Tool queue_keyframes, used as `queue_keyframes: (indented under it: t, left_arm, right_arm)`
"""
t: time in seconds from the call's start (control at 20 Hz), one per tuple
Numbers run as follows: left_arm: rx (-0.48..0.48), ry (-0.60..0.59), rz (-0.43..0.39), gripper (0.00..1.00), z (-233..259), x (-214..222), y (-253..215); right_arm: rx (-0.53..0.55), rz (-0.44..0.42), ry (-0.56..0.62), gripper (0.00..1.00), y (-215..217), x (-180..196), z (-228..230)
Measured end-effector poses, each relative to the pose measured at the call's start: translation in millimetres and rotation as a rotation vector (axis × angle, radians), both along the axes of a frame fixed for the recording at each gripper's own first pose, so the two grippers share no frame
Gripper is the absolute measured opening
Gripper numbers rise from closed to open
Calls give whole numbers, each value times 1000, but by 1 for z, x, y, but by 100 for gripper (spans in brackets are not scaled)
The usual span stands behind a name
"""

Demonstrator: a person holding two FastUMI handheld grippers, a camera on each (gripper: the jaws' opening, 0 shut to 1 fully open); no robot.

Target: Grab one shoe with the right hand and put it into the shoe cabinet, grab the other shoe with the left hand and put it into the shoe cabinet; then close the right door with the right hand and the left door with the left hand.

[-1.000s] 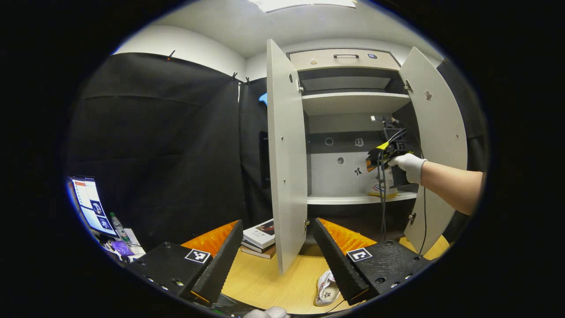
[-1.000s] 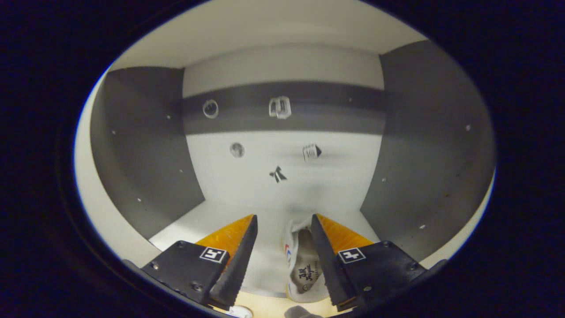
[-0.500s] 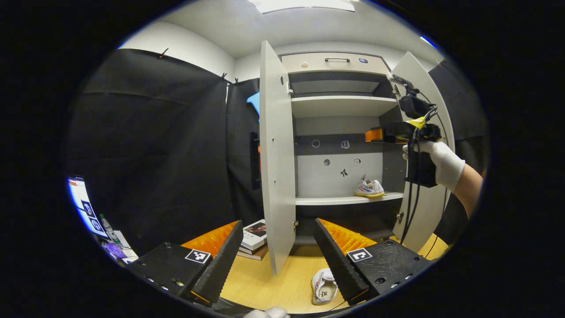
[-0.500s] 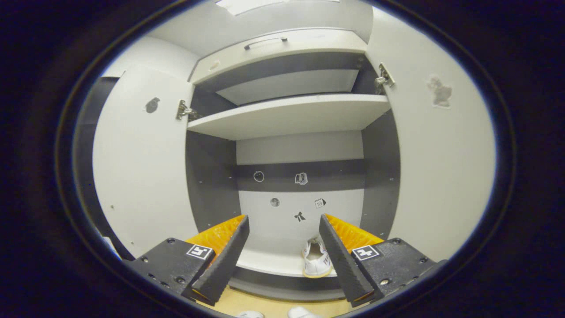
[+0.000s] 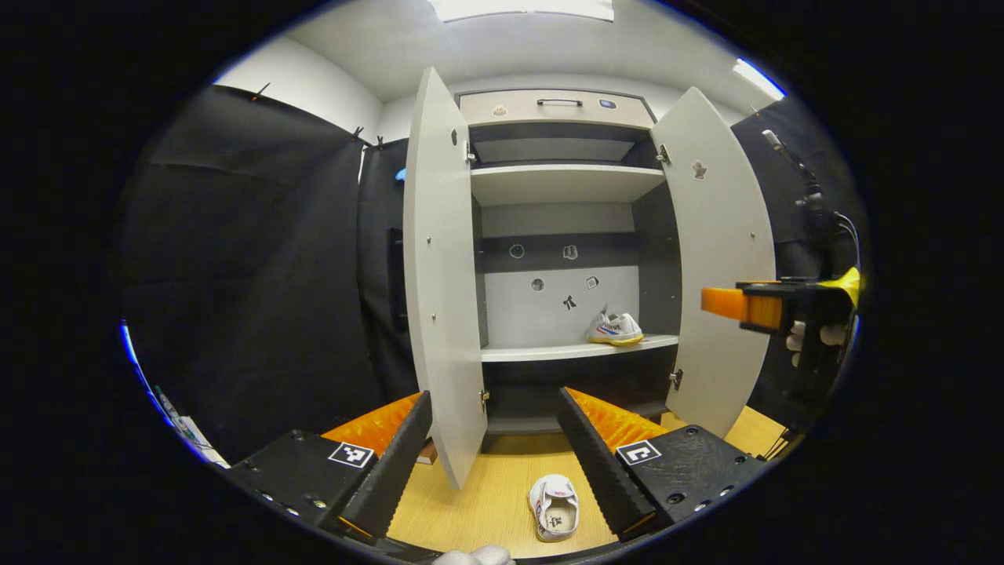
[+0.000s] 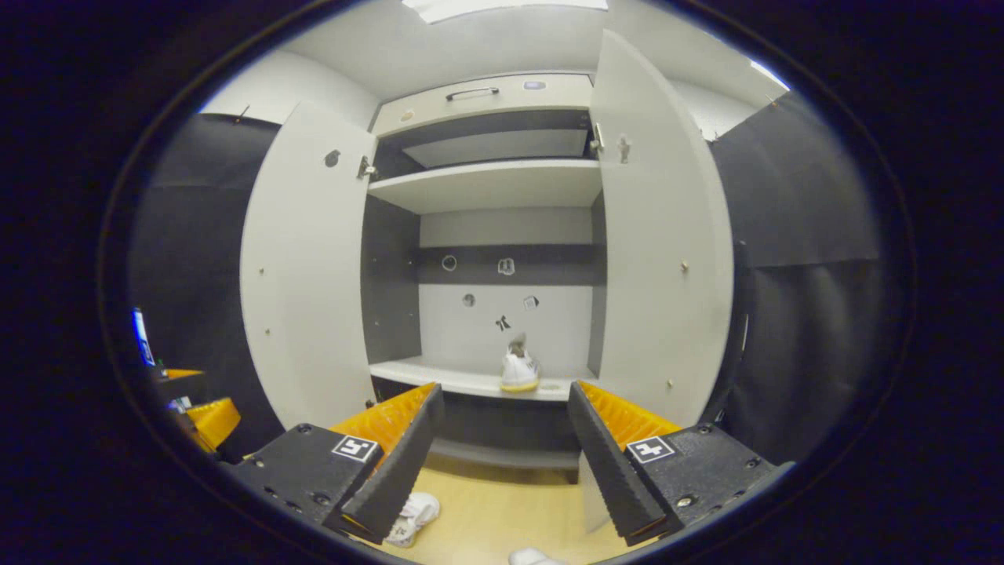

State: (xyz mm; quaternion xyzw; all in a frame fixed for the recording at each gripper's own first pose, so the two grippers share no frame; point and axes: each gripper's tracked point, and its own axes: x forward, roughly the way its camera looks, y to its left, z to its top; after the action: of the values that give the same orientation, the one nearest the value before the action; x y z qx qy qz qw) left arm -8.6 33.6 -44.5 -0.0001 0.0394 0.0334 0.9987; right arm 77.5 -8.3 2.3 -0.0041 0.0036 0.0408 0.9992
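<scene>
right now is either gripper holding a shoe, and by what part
Nothing is held: left gripper and right gripper are open, empty.

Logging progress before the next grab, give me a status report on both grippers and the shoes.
Left gripper open, right gripper open, both empty. One shoe on cabinet shelf; other shoe on floor. Both doors open; left door stands near floor shoe.

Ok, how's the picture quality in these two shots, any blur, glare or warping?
Left gripper view: sharp, fisheye bows the left door and right door; ceiling light blown out. Right gripper view: also sharp, doors curve outward, shoe on the shelf small but clear.
</scene>
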Motion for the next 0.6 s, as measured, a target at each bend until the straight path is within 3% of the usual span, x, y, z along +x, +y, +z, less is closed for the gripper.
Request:
queue_keyframes:
  t: [0.2,0.6]
  left_arm:
    - [-1,43,-50,96,-29,8,-24]
    - [-62,322,-166,97,-199,30,-62]
  right_arm:
    - [30,-36,74,100,-19,-18,-19]
    - [-6,-126,69,100,-54,-35,-12]
